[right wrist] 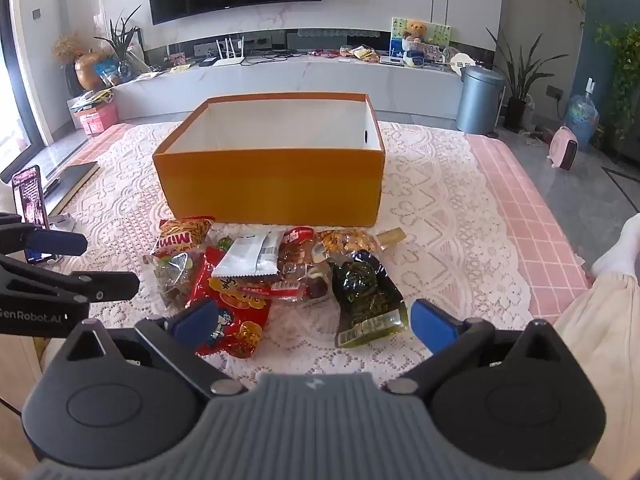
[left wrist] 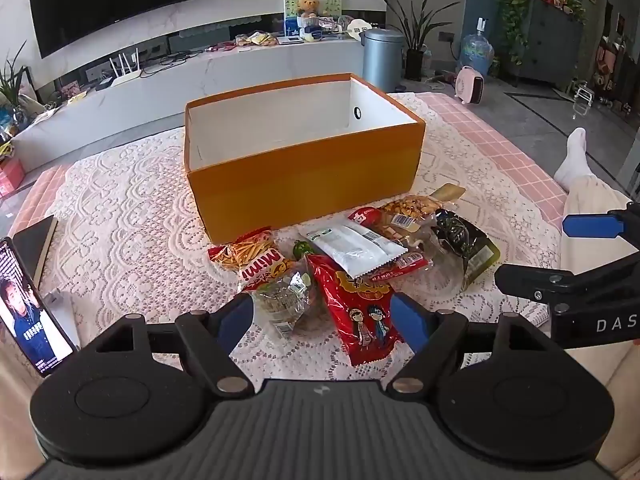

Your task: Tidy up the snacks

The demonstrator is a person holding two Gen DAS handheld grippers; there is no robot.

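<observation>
An open orange box (left wrist: 304, 168) (right wrist: 272, 184) with a white, empty inside stands on the lace cloth. In front of it lies a pile of snack packets: a Mimi chips bag (left wrist: 256, 260) (right wrist: 180, 236), a red cartoon packet (left wrist: 360, 308) (right wrist: 232, 312), a white packet (left wrist: 352, 248) (right wrist: 248, 256), a nut packet (left wrist: 408, 206) (right wrist: 344, 240) and a dark green packet (left wrist: 464, 240) (right wrist: 364, 296). My left gripper (left wrist: 324, 316) is open just before the pile, over the red packet. My right gripper (right wrist: 312, 320) is open near the green packet, and it shows at the right of the left wrist view (left wrist: 576, 256).
A phone (left wrist: 28, 304) (right wrist: 30, 200) on a stand plays a video at the table's left, next to a dark book (left wrist: 36, 248). A person's leg in a white sock (left wrist: 576, 160) lies at the right. A TV console (right wrist: 304, 76) stands beyond the table.
</observation>
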